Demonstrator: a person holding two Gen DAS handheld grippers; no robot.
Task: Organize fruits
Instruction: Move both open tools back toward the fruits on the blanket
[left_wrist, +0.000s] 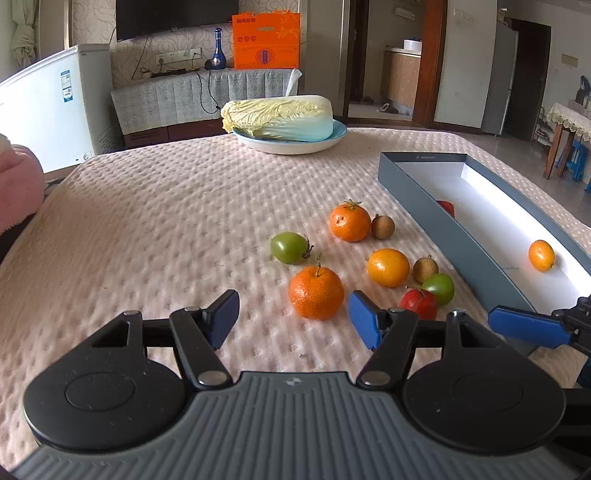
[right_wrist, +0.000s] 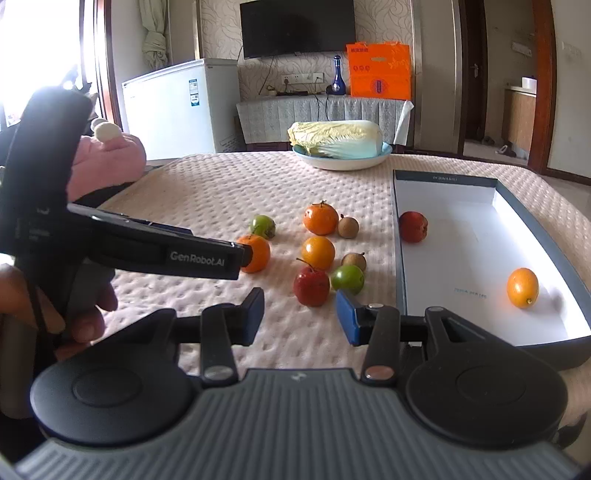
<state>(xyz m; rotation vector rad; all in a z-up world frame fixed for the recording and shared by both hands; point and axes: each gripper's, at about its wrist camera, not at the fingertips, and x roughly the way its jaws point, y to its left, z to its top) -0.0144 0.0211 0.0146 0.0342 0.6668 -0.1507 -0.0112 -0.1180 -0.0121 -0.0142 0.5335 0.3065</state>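
Two fruits already lie inside the long grey box (right_wrist: 495, 229) that sits along the right edge of the padded table (left_wrist: 147, 221): a red fruit (right_wrist: 413, 226) near its far end and an orange kumquat (right_wrist: 522, 287) near its near end. At the far edge a napa cabbage (left_wrist: 277, 116) rests on a pale blue plate (left_wrist: 291, 146). The left gripper (left_wrist: 293, 319) stands with its jaws apart and nothing between the pads; the near mandarin (left_wrist: 316, 292) sits just ahead of the gap. The right gripper (right_wrist: 300, 315) also has its jaws apart and empty, with a small red apple (right_wrist: 311, 285) just beyond them. The loose fruits cluster on the middle of the table, near the box's left wall: a second mandarin (left_wrist: 349, 222) farthest back, a yellow-orange fruit (left_wrist: 388, 267) at the centre, a green fruit (left_wrist: 290, 247) to the left, another green fruit (left_wrist: 439, 288) touching the red apple, and two small brown fruits, one (left_wrist: 382, 226) just beside the far mandarin and one (left_wrist: 424, 268) just beside the yellow-orange fruit.
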